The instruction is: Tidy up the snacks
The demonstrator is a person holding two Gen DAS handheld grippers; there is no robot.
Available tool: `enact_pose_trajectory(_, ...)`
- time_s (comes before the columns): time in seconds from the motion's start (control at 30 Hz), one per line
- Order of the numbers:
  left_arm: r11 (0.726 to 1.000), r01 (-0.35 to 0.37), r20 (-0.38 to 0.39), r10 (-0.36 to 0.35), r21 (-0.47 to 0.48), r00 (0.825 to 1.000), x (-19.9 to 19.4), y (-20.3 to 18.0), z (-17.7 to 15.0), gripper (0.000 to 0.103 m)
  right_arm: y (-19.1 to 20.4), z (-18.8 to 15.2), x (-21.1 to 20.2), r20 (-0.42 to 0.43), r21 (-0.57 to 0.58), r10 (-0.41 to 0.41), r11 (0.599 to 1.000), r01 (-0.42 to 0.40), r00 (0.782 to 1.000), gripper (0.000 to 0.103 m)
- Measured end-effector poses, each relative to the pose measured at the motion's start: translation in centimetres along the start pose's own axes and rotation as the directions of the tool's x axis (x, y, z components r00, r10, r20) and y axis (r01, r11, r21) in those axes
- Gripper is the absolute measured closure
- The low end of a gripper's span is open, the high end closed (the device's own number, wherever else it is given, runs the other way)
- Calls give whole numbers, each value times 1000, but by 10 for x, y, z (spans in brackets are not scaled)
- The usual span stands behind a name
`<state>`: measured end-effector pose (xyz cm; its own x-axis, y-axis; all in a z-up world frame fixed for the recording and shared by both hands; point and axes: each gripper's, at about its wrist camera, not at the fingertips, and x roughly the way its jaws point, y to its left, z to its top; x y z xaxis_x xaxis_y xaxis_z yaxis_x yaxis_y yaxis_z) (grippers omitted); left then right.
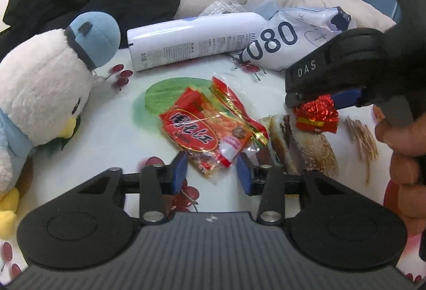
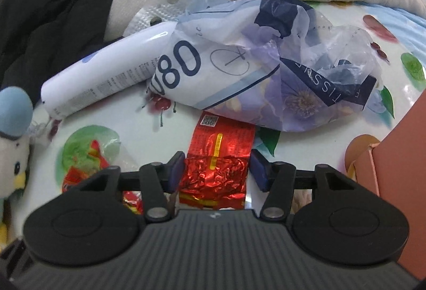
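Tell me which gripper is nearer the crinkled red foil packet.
Right. The right gripper straddles the crinkled red foil packet, one finger either side. The left gripper sits further off, at the clear orange snack bag.

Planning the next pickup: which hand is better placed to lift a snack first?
Right. The right tool already straddles the red foil packet; the left tool only frames the tip of the orange snack bag.

The snack packet [image 1: 210, 127] lies mid-table [image 1: 127, 130], its near end between the left gripper's [image 1: 213, 172] fingers. The plush [image 1: 42, 92] sits left, the can [image 1: 191, 39] behind, beside the tissue bag [image 1: 290, 36]. The foil packet [image 2: 217, 156] lies right, in the right gripper [image 2: 217, 170].
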<state>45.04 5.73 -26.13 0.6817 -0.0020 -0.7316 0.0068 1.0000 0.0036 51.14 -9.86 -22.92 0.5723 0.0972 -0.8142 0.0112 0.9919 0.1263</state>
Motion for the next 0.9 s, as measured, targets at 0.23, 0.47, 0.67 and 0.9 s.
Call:
enact_pose_trajectory(0.23,1000,15,-10,-15,-24,1000,-16,0,-10,67,-6,-15,-16,-20,-9,31,999,-31,999,48)
enact_pose_trajectory(0.47,995,29,-36,-32,-96,999,-57,6,-43,67,-9,-50,-49,-20,-45,41,998,-42,999,48)
enact_pose_trajectory(0.67,988,15,-50,-23,-155,998,-109,11,-82,67,-7,-93,-89,-15,-116,49,992,-51,999,48)
enact_pose_trajectory(0.9,974,-3,-80,-15,-226,997,-167,19,-121,68,-9,-144,-131,-49,-178,77,980,-85,996,48)
